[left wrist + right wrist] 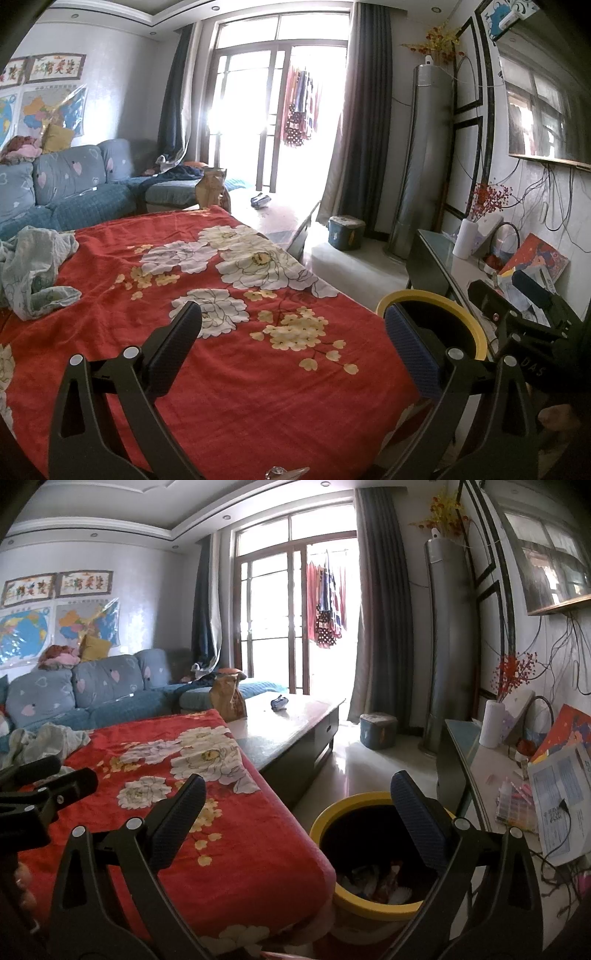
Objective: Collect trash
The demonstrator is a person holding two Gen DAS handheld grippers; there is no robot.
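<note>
**Red floral cloth, bin at its corner**

We hold the left tool point(291, 321) and right tool point(295, 794) wide and empty above the red flowered cloth point(229, 849). Wrappers point(376, 882) lie in the yellow-rimmed bin point(325, 823) beside it; a sofa point(107, 694) sits behind.

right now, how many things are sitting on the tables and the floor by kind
Red flowered blanket: 1
Crumpled pale cloth: 1
Brown paper bag: 1
Blue wrapper: 1
Yellow-rimmed bin with trash inside: 1
Small blue tub on the floor: 1
Total: 6
Both sets of jaws are open and empty.
</note>
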